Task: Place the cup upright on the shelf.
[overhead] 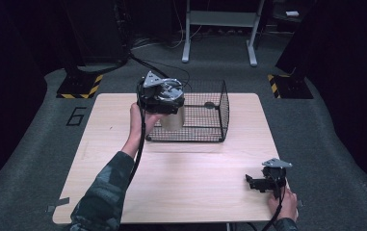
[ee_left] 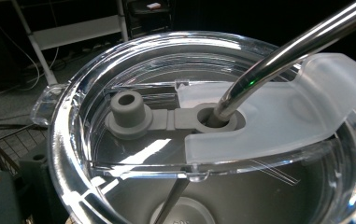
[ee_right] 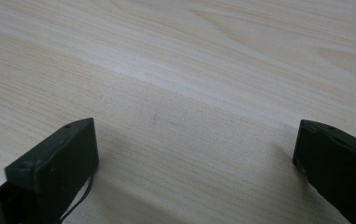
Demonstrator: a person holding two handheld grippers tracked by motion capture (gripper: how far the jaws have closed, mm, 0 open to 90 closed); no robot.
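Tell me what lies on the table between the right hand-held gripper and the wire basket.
Nothing: in the high view, bare wooden table runs from the right hand-held gripper up to the wire basket.

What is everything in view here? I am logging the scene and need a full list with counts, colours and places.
tumbler: 1, steel, held at the basket's near left corner
lid: 1, clear, on the tumbler
straw: 1, shiny metal, through the lid's grey hole
wire basket: 1, black, far middle of the table
table: 1, pale wood, centre
frame: 1, light grey, on the floor beyond the table
left tongs: 1, black, gripping the tumbler at the basket
right tongs: 1, black, jaws apart, low over the table's near right corner
hands: 2, one on each tongs
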